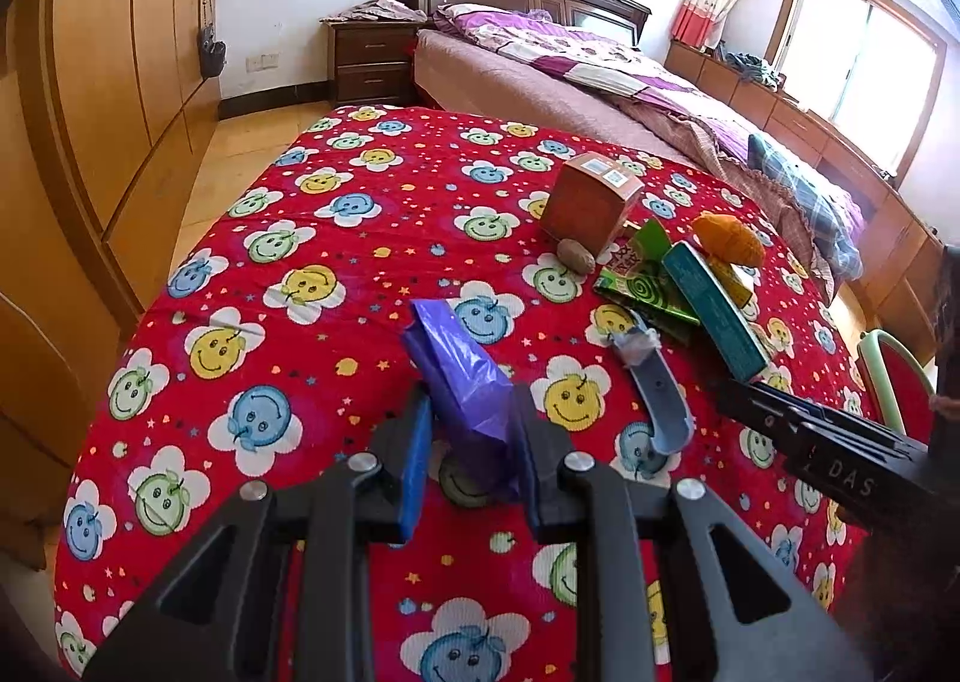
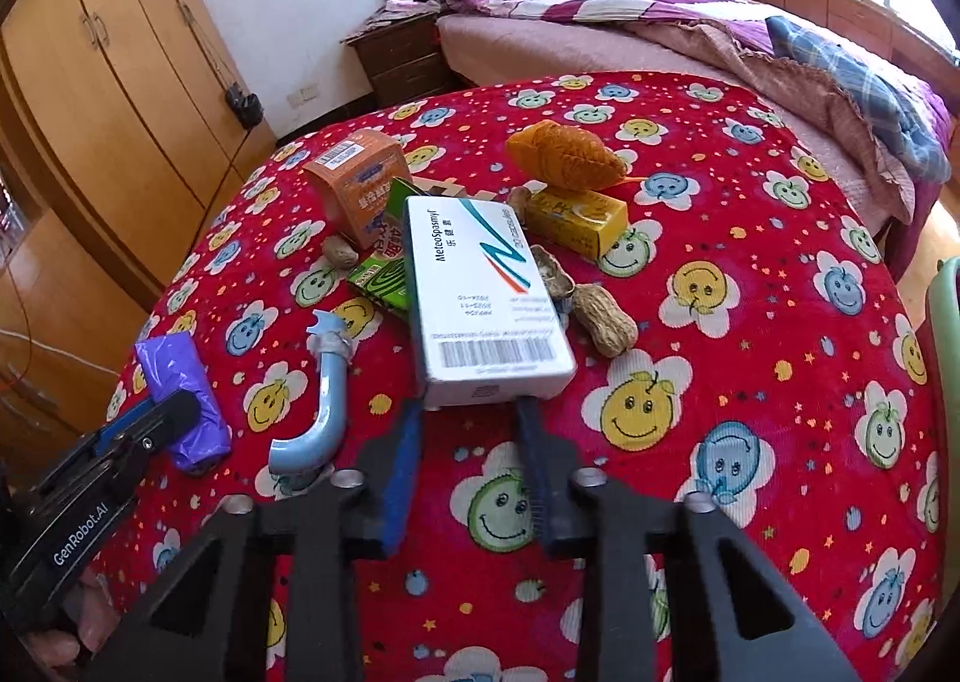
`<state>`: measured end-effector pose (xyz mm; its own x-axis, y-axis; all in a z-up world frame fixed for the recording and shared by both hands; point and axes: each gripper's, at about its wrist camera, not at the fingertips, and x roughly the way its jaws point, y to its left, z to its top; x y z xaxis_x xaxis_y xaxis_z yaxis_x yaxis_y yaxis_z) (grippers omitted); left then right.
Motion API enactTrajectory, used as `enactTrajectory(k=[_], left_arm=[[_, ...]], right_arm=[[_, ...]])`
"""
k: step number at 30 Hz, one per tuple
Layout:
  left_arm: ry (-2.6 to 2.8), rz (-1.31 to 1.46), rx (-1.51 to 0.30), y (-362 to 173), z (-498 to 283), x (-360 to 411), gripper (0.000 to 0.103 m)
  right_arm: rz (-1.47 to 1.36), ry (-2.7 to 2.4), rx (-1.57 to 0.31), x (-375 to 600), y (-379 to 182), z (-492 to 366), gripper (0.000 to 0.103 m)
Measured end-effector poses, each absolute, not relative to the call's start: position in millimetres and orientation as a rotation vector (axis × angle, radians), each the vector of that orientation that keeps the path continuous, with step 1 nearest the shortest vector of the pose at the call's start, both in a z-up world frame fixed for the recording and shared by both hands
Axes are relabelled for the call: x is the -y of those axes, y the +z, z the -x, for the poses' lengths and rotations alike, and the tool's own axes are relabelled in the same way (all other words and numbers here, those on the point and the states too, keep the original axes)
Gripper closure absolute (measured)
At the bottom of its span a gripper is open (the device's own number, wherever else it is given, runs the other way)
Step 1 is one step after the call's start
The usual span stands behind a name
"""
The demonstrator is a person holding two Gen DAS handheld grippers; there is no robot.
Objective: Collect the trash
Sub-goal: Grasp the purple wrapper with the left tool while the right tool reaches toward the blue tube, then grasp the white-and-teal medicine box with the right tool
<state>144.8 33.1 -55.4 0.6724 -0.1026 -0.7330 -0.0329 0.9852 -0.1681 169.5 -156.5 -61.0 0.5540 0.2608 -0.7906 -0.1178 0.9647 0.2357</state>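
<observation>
So, a red smiley-flower tablecloth (image 2: 720, 274) is spread over the table, and the trash is scattered across the middle of it. The left gripper (image 1: 474, 430) is clamped narrow on a folded purple plastic bag (image 1: 462, 376), which is pinched between the blue pads and sticks up past the fingertips, near the left edge of the cloth. The right gripper (image 2: 471, 412) is brought up to the near end of a white MeteoSpasmyl medicine box (image 2: 480, 292); its fingertips are set either side of the barcode end, with the jaws narrow, but whether the pads are actually pressed on the box can't be made out. Just left of that box a curved light-blue plastic piece (image 2: 321, 412) is laid flat. Behind it a green mosquito-coil box (image 2: 384, 274), an orange carton (image 2: 360, 178) and a yellow box (image 2: 576, 220) are bunched together, with an orange net bag (image 2: 564, 157) resting on the yellow one. Peanut shells (image 2: 603, 319) are dropped just right of the white box, and one more peanut (image 2: 339, 250) is left beside the orange carton.
</observation>
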Motion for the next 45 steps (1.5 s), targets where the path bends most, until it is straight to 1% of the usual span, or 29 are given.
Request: enactTrajectory(k=[2, 3, 15, 18, 20, 21, 22, 33, 40, 43, 44, 45], left_arm=[[-0.046, 0.174, -0.833, -54, -142, -31, 0.078], [-0.049, 0.176, -0.832, -53, -141, -31, 0.078], [-0.052, 0.216, -0.817, -46, -131, -38, 0.078], [-0.048, 0.215, -0.822, -48, -132, -37, 0.078], [-0.047, 0.214, -0.824, -49, -133, -37, 0.078], [-0.047, 0.213, -0.824, -49, -133, -37, 0.078], [-0.046, 0.212, -0.827, -50, -135, -36, 0.078], [-0.05, 0.205, -0.842, -58, -143, -36, 0.078], [-0.051, 0.204, -0.845, -60, -146, -35, 0.078], [-0.05, 0.205, -0.846, -60, -147, -35, 0.078], [-0.05, 0.205, -0.846, -60, -146, -35, 0.078], [-0.05, 0.204, -0.845, -60, -147, -35, 0.078]], right_arm=[[-0.179, 0.235, -0.959, 159, -61, -168, 0.083], [-0.183, 0.24, -0.957, 160, -60, -166, 0.084], [-0.155, 0.298, -0.89, 157, -37, -137, 0.083], [-0.134, 0.307, -0.855, 154, -32, -137, 0.071], [-0.101, 0.302, -0.847, 151, -29, -141, 0.049], [-0.087, 0.301, -0.84, 149, -28, -143, 0.046], [-0.078, 0.301, -0.835, 148, -27, -146, 0.045], [-0.095, 0.299, -0.883, 153, -47, -197, 0.045], [-0.143, 0.267, -0.934, 165, -60, -215, 0.045], [-0.162, 0.285, -0.927, 166, -63, -212, 0.045], [-0.167, 0.29, -0.923, 166, -63, -210, 0.047], [-0.181, 0.299, -0.921, 167, -63, -209, 0.051]])
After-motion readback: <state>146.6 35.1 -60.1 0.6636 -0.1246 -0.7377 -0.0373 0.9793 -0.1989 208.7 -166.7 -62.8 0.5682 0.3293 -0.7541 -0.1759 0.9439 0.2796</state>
